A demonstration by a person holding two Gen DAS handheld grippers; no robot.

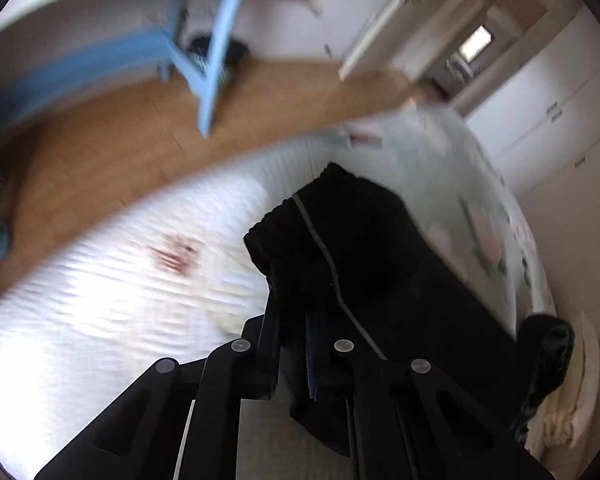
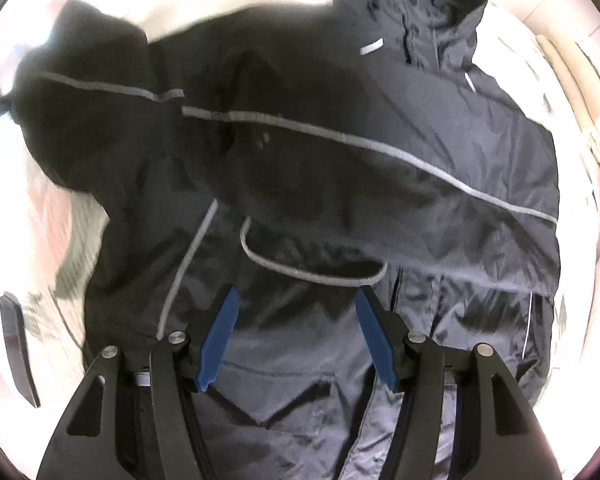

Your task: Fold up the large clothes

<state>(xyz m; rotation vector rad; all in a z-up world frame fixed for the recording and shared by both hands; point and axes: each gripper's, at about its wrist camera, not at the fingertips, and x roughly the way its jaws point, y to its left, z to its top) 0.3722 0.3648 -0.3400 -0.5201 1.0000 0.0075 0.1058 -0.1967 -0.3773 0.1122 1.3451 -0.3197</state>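
Observation:
A black jacket (image 2: 340,168) with grey reflective piping lies spread on a white bed (image 1: 100,300). One sleeve (image 2: 112,92) is laid across its body. In the left wrist view my left gripper (image 1: 294,312) is shut on black fabric of that sleeve (image 1: 296,236) near the cuff, and the cloth hangs between the narrow jaws. The picture there is blurred. My right gripper (image 2: 299,292) points down over the jacket's lower front with its blue pads (image 2: 220,340) wide apart. It is open, with nothing pinched between them.
A wooden floor (image 1: 140,132) runs beside the bed, with a light blue chair (image 1: 212,60) on it. White wardrobe doors (image 1: 560,120) stand on the right. Cream bedding (image 1: 572,400) is bunched at the bed's far end. A dark flat object (image 2: 18,344) lies at the left.

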